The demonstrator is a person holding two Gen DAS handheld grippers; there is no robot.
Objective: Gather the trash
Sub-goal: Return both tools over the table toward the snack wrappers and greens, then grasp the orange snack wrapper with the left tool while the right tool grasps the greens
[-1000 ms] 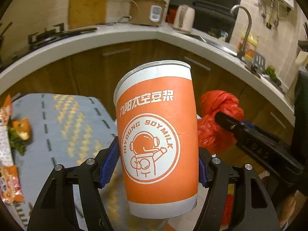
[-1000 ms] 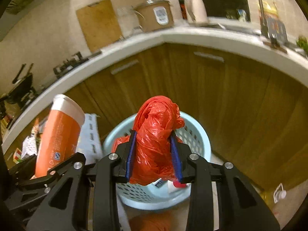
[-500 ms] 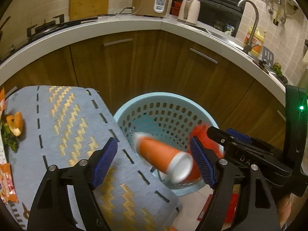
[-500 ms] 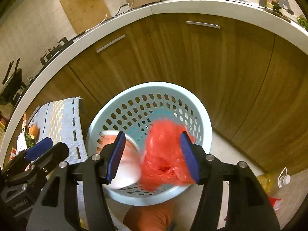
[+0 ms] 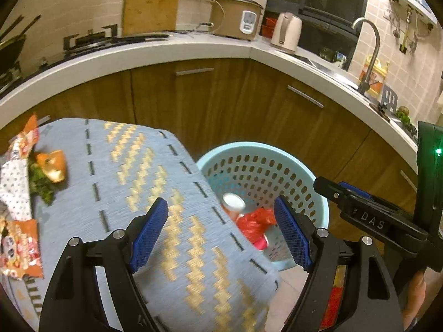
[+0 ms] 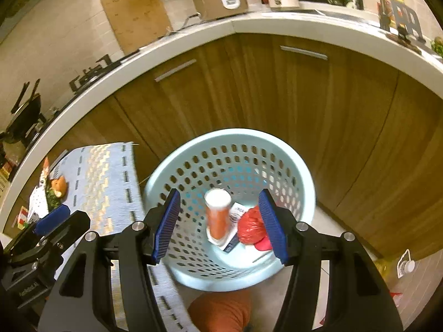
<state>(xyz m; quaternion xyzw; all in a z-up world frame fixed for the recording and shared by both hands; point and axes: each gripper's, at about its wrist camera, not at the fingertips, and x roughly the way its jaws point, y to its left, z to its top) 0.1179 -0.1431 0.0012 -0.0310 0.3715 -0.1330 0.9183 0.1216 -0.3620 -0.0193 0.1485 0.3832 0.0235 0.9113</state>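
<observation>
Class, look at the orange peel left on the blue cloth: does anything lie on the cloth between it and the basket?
Nothing visible does. Between the orange peel and the basket the blue cloth shows only its own pattern.

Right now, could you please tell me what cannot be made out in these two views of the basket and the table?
- Left wrist view: the table edge hides most of the orange cup in the basket.
- Right wrist view: the right gripper covers part of the red bag; the print on the carton is too small.
- Left wrist view: the snack wrappers are cut off at the left edge.
</observation>
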